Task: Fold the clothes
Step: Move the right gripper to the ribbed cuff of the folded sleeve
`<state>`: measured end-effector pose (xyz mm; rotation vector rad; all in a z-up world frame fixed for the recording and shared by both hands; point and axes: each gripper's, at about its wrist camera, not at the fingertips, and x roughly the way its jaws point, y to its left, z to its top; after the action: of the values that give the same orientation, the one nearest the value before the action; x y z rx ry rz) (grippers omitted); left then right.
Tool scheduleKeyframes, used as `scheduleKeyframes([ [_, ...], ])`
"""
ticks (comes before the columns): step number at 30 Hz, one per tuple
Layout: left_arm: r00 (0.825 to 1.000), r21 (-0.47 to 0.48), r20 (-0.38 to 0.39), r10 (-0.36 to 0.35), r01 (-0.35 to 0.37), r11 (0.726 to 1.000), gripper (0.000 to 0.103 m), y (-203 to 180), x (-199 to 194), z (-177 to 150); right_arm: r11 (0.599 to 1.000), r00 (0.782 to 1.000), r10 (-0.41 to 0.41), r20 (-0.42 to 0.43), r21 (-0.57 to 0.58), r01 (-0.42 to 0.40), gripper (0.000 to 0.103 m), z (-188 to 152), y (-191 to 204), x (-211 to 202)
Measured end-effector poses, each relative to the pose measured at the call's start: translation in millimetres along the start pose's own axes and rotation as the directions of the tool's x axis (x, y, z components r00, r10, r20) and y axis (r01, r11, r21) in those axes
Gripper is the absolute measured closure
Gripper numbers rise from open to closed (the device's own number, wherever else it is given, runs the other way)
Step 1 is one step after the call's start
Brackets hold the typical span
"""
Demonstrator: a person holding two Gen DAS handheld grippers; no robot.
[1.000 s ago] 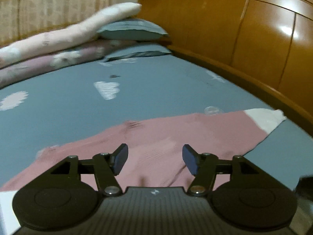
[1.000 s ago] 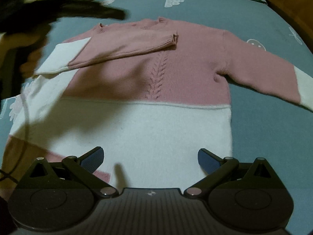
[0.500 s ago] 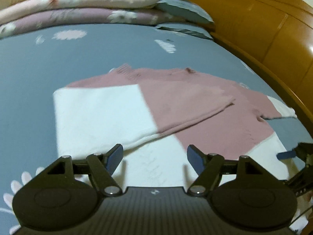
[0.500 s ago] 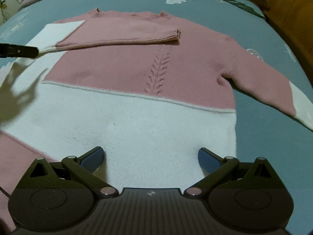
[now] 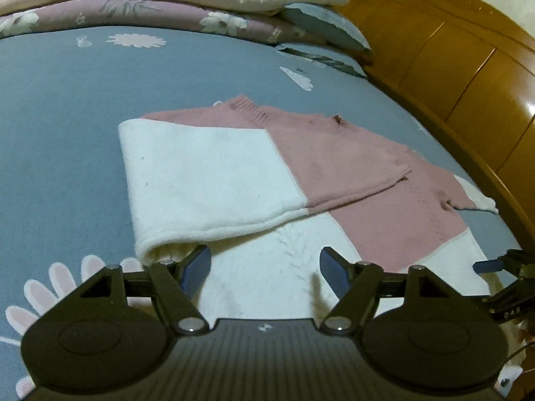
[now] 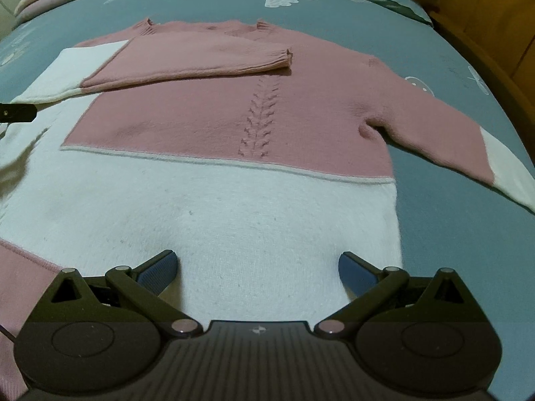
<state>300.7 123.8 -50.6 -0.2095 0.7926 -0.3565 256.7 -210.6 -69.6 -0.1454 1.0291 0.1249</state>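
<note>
Left hand-held gripper (image 5: pixel 264 269): nearest item in the left wrist view, jaws spread apart, nothing between the blue pads; held over the white lower part of the sweater.

Right hand-held gripper (image 6: pixel 257 272): nearest item in the right wrist view, jaws spread wide, nothing clasped; poised over the white hem area.

Sweater (image 6: pixel 234 127): pink upper half, white lower half, cable stitch down the centre front; lies flat on the bed, neckline away from both cameras. One sleeve (image 6: pixel 187 61) is folded across the chest, cuff near the centre line. Other sleeve (image 6: pixel 444 137) lies outstretched on the sheet, white at its end.

Bed sheet (image 5: pixel 67 107): grey-blue with white flower and cloud prints.

Folded quilts (image 5: pixel 150 3): stacked at the far edge, beside grey-blue pillows (image 5: pixel 321 26).

Wooden headboard (image 5: pixel 451 67): along the right.
</note>
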Motion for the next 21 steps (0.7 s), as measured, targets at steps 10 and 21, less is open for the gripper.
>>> scheduleKeyframes([
  [10, 0.999, 0.009, 0.036, 0.040, -0.041, 0.999, 0.030, 6.6, 0.5, -1.8, 1.000, 1.000, -0.006, 0.010, 0.000, 0.006, 0.000, 0.4, 1.3, 0.1],
  [21, 0.997, 0.035, 0.030, 0.078, -0.079, 0.996, 0.030, 7.4, 2.8, -2.0, 0.972, 0.983, 0.174, 0.056, 0.150, -0.180, 0.000, 29.8, -22.0, -16.3],
])
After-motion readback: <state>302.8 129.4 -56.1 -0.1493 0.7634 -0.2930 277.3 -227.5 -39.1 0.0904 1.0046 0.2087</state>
